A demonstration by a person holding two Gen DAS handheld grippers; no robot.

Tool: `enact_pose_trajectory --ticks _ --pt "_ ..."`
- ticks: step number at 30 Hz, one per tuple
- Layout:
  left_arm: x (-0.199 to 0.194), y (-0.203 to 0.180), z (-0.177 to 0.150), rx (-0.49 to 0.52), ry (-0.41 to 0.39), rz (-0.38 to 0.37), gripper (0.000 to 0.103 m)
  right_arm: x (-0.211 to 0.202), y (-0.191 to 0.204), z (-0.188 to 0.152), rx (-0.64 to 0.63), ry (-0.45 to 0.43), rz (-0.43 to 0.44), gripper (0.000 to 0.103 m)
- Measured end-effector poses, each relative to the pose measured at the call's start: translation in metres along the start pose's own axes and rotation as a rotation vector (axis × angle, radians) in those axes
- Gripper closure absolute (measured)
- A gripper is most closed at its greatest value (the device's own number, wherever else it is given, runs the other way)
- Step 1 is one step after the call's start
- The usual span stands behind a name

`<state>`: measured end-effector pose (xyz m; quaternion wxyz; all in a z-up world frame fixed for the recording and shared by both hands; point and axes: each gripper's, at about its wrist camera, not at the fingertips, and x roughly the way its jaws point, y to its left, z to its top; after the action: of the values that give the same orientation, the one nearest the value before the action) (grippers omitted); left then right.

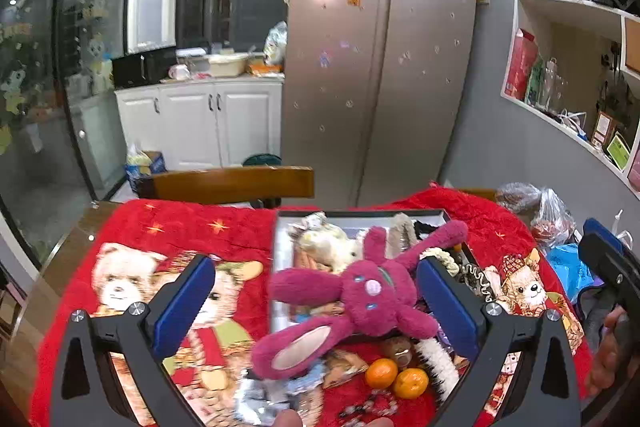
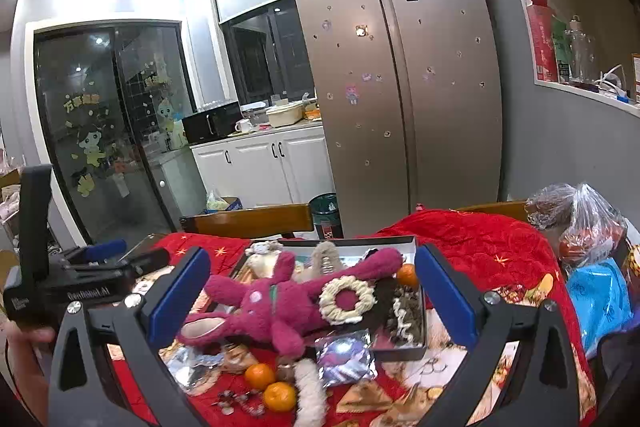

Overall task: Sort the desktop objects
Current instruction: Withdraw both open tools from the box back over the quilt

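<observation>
A magenta plush rabbit (image 1: 360, 299) lies across the front rim of a dark box (image 1: 280, 227), half in and half out; it also shows in the right wrist view (image 2: 276, 303). The box (image 2: 400, 347) holds a cream plush, hair scrunchies (image 2: 347, 299) and a tangerine (image 2: 407, 275). Two tangerines (image 1: 396, 377) (image 2: 270, 385), foil packets (image 2: 346, 357) and a white fluffy tie (image 2: 310, 393) lie on the red cloth in front. My left gripper (image 1: 316, 307) is open, jaws either side of the rabbit, above it. My right gripper (image 2: 312, 303) is open and empty above the same pile.
A red bear-print cloth (image 1: 180, 227) covers the table. Plastic bags (image 2: 580, 227) and a blue bag (image 2: 600, 291) sit at the right edge. A wooden chair back (image 1: 232, 183) stands behind the table, with a fridge (image 1: 380, 67) and white cabinets beyond.
</observation>
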<state>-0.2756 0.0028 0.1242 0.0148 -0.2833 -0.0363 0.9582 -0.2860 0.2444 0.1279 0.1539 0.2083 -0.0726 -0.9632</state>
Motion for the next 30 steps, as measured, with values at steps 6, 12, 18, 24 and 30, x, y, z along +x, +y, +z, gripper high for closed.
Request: enact_pose_trajectory --ticks 6,12,18,24,30 --pt "-0.039 0.013 -0.011 0.008 -0.031 0.006 0.000 -0.031 0.017 -0.009 0.000 -0.001 -0.002 0.000" --pt "-0.061 0.024 -0.036 0.037 -0.030 0.047 0.000 -0.055 0.027 -0.023 0.026 0.004 0.000 0.000" --pt "-0.068 0.039 -0.065 0.039 -0.011 0.061 0.000 -0.068 0.048 -0.045 0.020 0.012 0.014 0.000" --pt "-0.031 0.049 -0.089 0.024 0.071 0.055 0.000 -0.043 0.061 -0.068 -0.014 0.068 -0.013 0.000" --pt "0.023 0.047 -0.116 0.053 0.177 0.052 0.000 -0.005 0.045 -0.107 0.011 0.150 -0.059 0.000"
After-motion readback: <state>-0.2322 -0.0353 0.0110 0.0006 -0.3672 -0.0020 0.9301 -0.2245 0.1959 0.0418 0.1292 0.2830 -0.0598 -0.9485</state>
